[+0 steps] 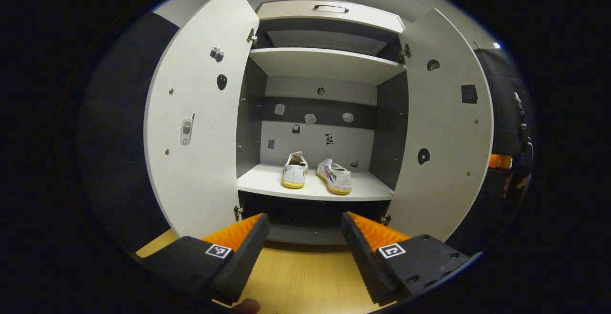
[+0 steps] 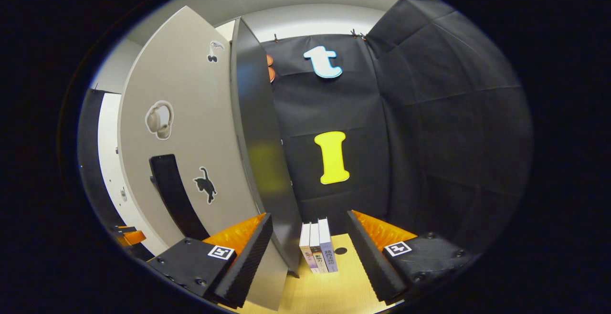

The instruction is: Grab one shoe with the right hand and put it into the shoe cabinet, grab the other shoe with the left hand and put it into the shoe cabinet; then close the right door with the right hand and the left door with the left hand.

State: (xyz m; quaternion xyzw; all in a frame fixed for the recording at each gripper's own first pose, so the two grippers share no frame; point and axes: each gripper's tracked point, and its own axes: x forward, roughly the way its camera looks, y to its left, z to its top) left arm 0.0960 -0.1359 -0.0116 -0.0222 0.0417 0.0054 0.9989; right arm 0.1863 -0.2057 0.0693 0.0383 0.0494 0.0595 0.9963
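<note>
Two white shoes with yellow soles, one [image 1: 295, 171] to the left and one [image 1: 335, 176] to the right, stand side by side on the lower shelf [image 1: 267, 183] of the shoe cabinet. Both doors are swung open: the left door [image 1: 200, 128] and the right door [image 1: 441, 132]. My left gripper [image 1: 305, 237] is open and empty, well back from the cabinet and centred on it. In the right gripper view the right door's outer face [image 2: 191, 128] with its black handle [image 2: 169, 194] stands close on the left. My right gripper [image 2: 308, 242] is open and empty, its left finger [image 2: 243, 249] by the door's lower edge.
The cabinet's dark side panel [image 2: 260, 147] rises just ahead of the right gripper. Three upright books [image 2: 317, 252] stand on the wooden floor [image 2: 334, 285] between its fingers, farther off. The right gripper's orange part [image 1: 500, 161] shows beyond the right door. An upper shelf [image 1: 324, 63] is bare.
</note>
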